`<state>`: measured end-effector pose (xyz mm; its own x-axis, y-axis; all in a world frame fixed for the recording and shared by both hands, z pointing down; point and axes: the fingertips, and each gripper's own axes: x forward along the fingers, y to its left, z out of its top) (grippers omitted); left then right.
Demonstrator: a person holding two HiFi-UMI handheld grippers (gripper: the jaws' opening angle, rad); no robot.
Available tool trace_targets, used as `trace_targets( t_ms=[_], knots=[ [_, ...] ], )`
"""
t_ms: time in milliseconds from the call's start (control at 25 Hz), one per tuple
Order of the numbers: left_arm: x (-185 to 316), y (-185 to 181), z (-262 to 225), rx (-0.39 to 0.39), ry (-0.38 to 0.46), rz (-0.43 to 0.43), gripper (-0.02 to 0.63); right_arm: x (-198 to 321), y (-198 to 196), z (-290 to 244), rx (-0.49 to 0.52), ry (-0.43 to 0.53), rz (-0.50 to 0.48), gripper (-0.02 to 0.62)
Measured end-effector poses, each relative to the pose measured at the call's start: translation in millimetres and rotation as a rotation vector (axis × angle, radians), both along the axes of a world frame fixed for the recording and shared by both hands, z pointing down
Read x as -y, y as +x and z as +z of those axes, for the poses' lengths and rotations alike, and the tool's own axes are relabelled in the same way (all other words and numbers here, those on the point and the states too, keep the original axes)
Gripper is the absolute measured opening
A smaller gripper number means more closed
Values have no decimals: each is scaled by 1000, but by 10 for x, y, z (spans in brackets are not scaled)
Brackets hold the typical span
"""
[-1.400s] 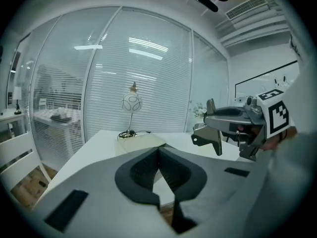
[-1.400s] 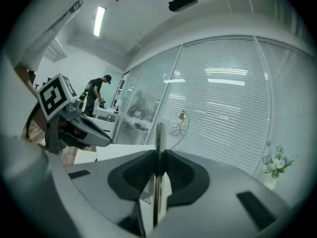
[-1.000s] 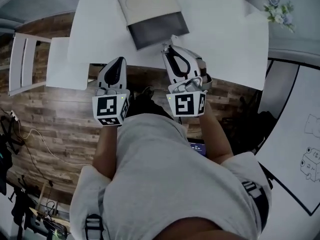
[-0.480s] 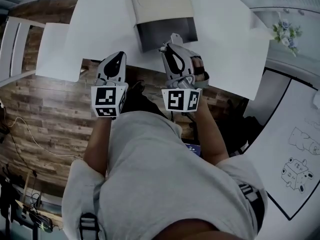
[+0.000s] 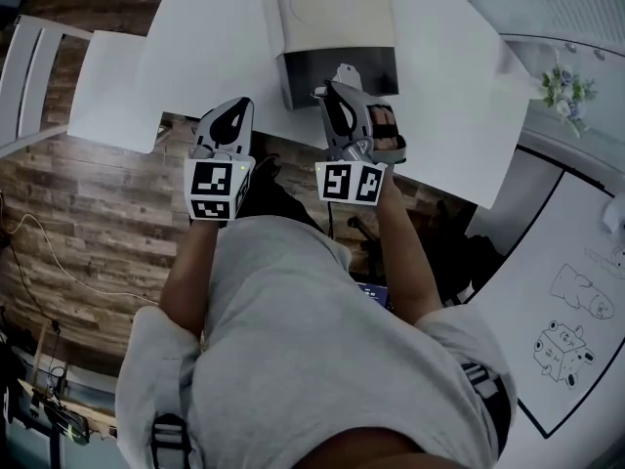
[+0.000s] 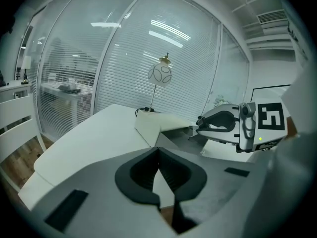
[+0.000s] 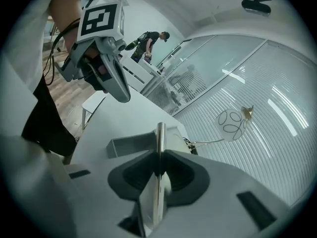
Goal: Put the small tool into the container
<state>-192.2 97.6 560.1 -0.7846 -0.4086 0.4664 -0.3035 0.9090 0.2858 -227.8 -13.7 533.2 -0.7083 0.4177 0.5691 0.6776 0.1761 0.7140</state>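
Pinching small tool, right hand-held gripper.

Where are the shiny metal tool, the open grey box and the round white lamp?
Shiny metal tool (image 7: 160,142), right gripper view, on its bare upper part.
Open grey box (image 5: 303,72), head view, on its dark inside.
Round white lamp (image 6: 160,74), left gripper view, on its globe.

Slim metal tool near grey container

Both forearms reach forward side by side, grippers tilted downward. The left gripper has its jaws together, empty; the right gripper pinches the small tool.
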Motion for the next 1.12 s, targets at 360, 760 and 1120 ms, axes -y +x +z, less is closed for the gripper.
trace_targets(
  t_ms=[360,760,1120],
  knots=[
    [-89,-73,140,-19,0,-3,25,-39,-149,280,16,107,-44,87],
    [-124,-36,274,-46,9,-4,25,-112,-284,499,40,189,-87,87],
    [-144,-56,260,-51,9,-7,25,-116,-386,551,60,227,-104,87]
  ],
)
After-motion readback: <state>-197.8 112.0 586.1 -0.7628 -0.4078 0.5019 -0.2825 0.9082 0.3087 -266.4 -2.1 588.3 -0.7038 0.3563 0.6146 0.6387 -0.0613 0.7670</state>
